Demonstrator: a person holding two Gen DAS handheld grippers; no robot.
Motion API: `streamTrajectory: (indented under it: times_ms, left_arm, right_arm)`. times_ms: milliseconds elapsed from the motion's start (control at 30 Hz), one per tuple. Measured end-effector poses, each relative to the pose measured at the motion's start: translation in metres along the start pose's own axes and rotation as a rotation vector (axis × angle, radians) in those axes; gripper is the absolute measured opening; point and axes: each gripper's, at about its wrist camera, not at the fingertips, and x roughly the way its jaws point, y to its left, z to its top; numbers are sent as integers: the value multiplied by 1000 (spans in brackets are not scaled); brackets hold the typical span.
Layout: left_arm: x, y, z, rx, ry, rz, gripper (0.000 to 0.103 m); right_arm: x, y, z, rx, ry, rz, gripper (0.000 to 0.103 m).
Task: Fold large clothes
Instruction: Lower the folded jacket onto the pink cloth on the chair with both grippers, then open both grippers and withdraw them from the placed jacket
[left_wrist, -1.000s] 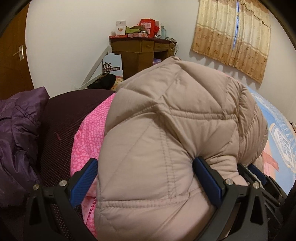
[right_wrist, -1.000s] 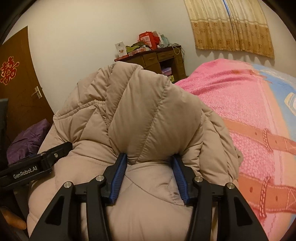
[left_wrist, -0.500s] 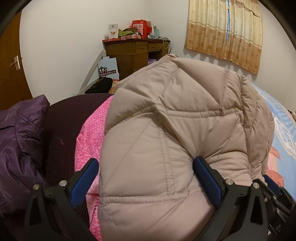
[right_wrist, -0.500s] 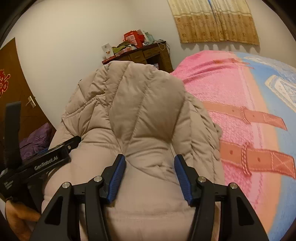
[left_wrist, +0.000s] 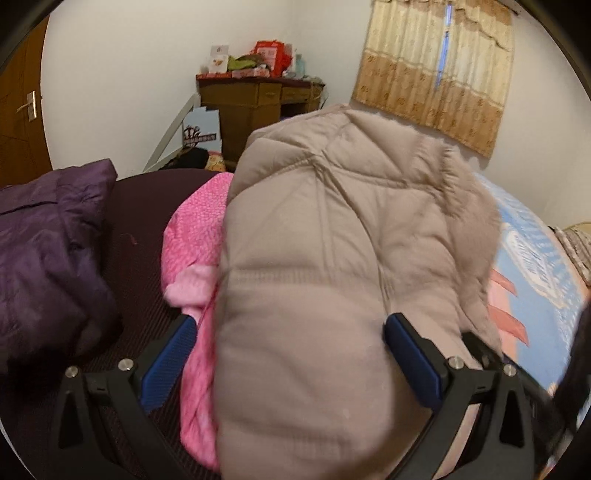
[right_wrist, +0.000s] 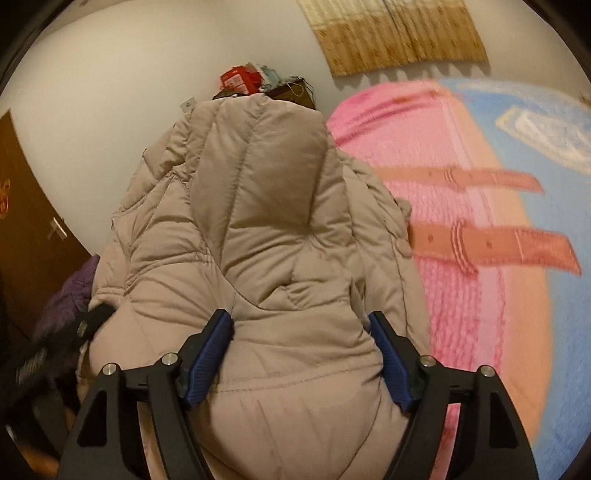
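A bulky beige quilted down jacket (left_wrist: 332, 266) fills both views (right_wrist: 266, 221). It hangs bunched over the bed. My left gripper (left_wrist: 288, 350) has its blue pads wide apart with the jacket's thick edge between them; only the right pad presses the fabric. My right gripper (right_wrist: 301, 332) is shut on a thick fold of the jacket, both blue pads pressing into it. The left gripper's body shows at the left of the right wrist view (right_wrist: 55, 347).
The bed (right_wrist: 498, 258) has a pink and blue cover. A purple jacket (left_wrist: 48, 251) lies on a dark blanket (left_wrist: 140, 221) to the left. A wooden desk (left_wrist: 255, 107) with clutter stands at the far wall, a door (left_wrist: 22, 110) at left, curtains (left_wrist: 436, 70) at right.
Both grippers have lowered and tilted down toward the bed with the jacket. The right view now shows more bed cover. The jacket has shifted in the left gripper.
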Motion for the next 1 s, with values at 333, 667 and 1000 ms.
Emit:
streamTrajectory:
  times_ms: [333,667,1000]
  left_arm:
    - [-27,-14,1,48,-56,64,103]
    - [-31,-25,-23,29,11,109,103]
    - [-86,-33,-15,54,-161,225,103]
  right_arm:
    - [-77,17,2,-65,-205,-50,76]
    - [-85,40,-24,-209,-153,-181,78]
    - [-138,53,-31,-254,-253,-193,82]
